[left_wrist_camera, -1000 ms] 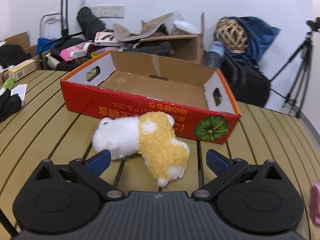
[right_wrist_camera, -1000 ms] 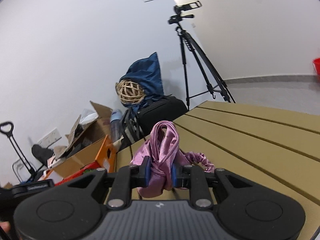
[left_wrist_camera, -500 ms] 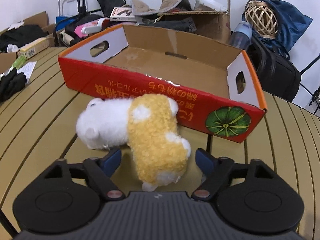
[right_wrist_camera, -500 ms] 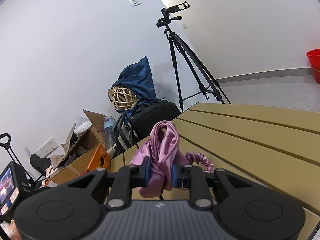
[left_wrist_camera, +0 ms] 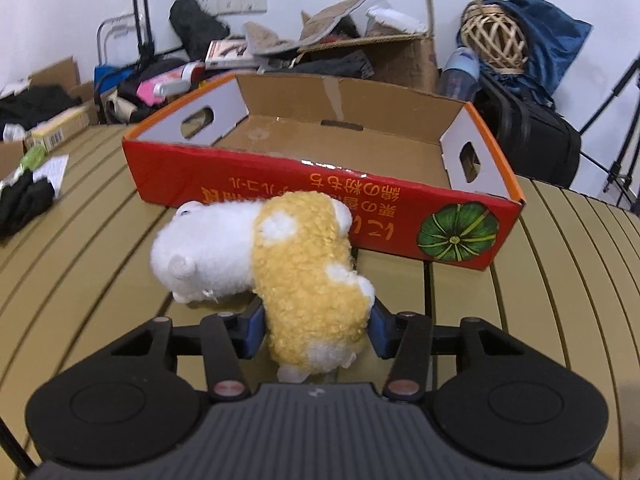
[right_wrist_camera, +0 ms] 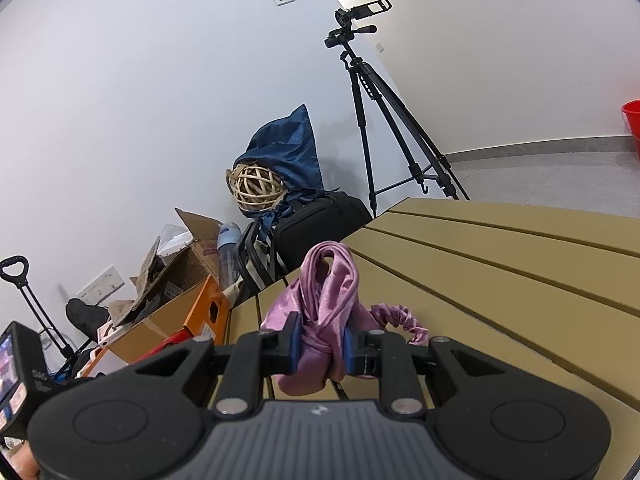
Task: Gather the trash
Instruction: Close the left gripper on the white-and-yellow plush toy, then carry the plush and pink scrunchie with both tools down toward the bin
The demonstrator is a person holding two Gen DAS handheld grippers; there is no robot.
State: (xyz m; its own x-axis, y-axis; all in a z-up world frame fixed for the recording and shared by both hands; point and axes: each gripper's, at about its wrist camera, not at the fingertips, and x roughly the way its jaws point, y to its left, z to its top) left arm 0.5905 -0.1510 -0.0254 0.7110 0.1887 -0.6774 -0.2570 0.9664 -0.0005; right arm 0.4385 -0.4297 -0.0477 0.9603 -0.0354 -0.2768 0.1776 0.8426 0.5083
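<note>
A white and yellow plush toy (left_wrist_camera: 280, 264) lies on the slatted table just in front of an open red cardboard box (left_wrist_camera: 320, 184). My left gripper (left_wrist_camera: 316, 328) is shut on the toy's yellow rear end, blue pads pressing both sides. My right gripper (right_wrist_camera: 320, 346) is shut on a bunched pink satin cloth (right_wrist_camera: 324, 300) and holds it above the table; a ruffled pink band (right_wrist_camera: 394, 316) hangs off its right side. The box's orange end (right_wrist_camera: 208, 308) shows at the left of the right wrist view.
A black cloth and papers (left_wrist_camera: 28, 196) lie at the table's left edge. Behind the table are a cluttered cardboard box (left_wrist_camera: 360, 52), a black bag (left_wrist_camera: 528, 140), a wicker ball in blue cloth (right_wrist_camera: 260, 186) and a tripod (right_wrist_camera: 384, 120).
My left gripper moved forward over the plush toy and closed on its yellow end. My right gripper kept hold of the pink cloth and turned slightly.
</note>
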